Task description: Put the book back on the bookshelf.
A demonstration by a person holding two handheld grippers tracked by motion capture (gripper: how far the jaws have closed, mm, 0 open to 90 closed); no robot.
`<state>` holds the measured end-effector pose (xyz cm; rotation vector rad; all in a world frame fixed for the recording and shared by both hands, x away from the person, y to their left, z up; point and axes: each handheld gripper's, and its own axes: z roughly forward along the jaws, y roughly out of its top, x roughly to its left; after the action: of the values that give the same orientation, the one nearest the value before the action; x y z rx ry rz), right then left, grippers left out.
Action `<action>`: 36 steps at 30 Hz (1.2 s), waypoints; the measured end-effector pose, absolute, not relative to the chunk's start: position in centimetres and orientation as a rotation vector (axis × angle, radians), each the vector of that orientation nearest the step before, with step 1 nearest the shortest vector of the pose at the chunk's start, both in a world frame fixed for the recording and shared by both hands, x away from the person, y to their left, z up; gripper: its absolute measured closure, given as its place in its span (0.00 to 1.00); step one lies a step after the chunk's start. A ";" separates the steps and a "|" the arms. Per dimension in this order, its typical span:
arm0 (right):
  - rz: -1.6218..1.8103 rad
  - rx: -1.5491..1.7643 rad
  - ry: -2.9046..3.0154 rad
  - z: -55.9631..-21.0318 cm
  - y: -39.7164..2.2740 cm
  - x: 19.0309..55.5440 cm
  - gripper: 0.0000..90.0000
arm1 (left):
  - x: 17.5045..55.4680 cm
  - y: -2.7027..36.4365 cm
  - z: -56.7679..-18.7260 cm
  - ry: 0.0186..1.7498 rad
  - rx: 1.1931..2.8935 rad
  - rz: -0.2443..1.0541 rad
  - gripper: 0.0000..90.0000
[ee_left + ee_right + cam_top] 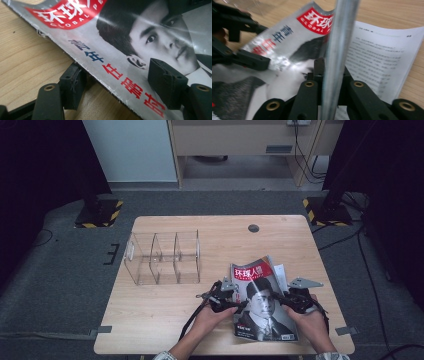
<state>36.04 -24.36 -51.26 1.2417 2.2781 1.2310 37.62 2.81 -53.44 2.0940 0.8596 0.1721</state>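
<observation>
Right gripper (329, 75): I see its jaws clamped on the fore edge of the glossy red-and-grey portrait magazine (260, 302), lifting that side.
Left gripper (120, 85): my jaws straddle the spine edge, one under, one over, not pressing yet.
Beyond: clear acrylic three-slot rack (162, 257) waits on the wooden table (150, 320), probably the destination.

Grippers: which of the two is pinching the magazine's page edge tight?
The right gripper. Its jaws clamp the magazine's cover edge, while the left gripper has its jaws apart, one under and one over the spine edge.
</observation>
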 end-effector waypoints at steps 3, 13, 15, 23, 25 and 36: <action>1.175 1.247 2.278 -51.6 -24.2 36.1 0.80 | 37.5 2.7 -53.5 0.854 2.099 0.188 0.36; 1.061 1.355 2.233 -53.0 -24.8 36.8 0.34 | 37.4 2.6 -53.5 0.856 2.105 0.218 0.40; 1.049 1.374 2.201 -53.0 -25.0 36.9 0.28 | 37.4 2.6 -53.5 0.855 2.106 0.220 0.40; 1.016 1.420 2.167 -53.5 -26.3 37.1 0.21 | 37.3 2.5 -53.5 0.861 2.106 0.229 0.41; 1.019 1.416 2.167 -53.5 -26.3 37.1 0.19 | 37.3 2.5 -53.5 0.861 2.106 0.230 0.41; 1.017 1.360 2.202 -53.4 -26.1 36.7 0.31 | 37.4 2.4 -53.6 0.833 2.107 0.156 0.18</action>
<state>36.72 -26.07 -53.41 1.3596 2.2018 1.0169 37.45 2.37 -53.55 2.1067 0.8334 0.1557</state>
